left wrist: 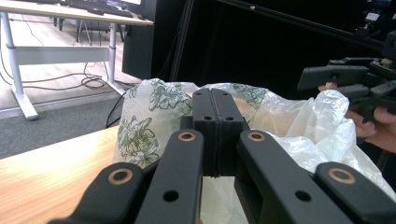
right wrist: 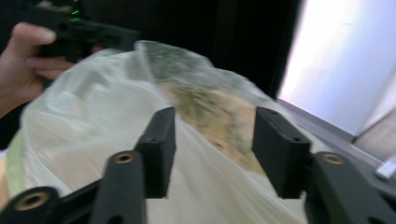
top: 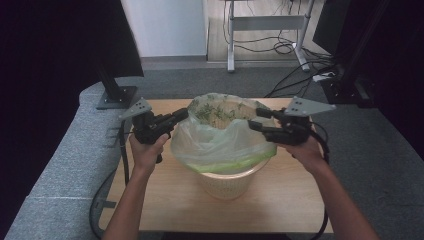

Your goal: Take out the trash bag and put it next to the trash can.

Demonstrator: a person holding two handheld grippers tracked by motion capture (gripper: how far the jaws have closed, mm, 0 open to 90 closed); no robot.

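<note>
Translucent plastic bag with green leaf print lining my cream basket at mid wooden surface, my left gripper jaws fully closed at the bag's left rim, whether pinching film I cannot tell, my right gripper jaws half open, straddling the right rim without pressing it.

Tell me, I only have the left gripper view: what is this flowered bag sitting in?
Observer: The bag lines a pale slatted basket that stands on the wooden table.
Operator: Is the right claw gripping the bag yet?
Observer: No. In the right gripper view the right claw is open, its jaws apart and not pressing on the film.
Operator: Is the bag folded over the rim?
Observer: On the near side, yes: from above, the film hangs over the basket's rim there, while the far, printed side stands up.
</note>
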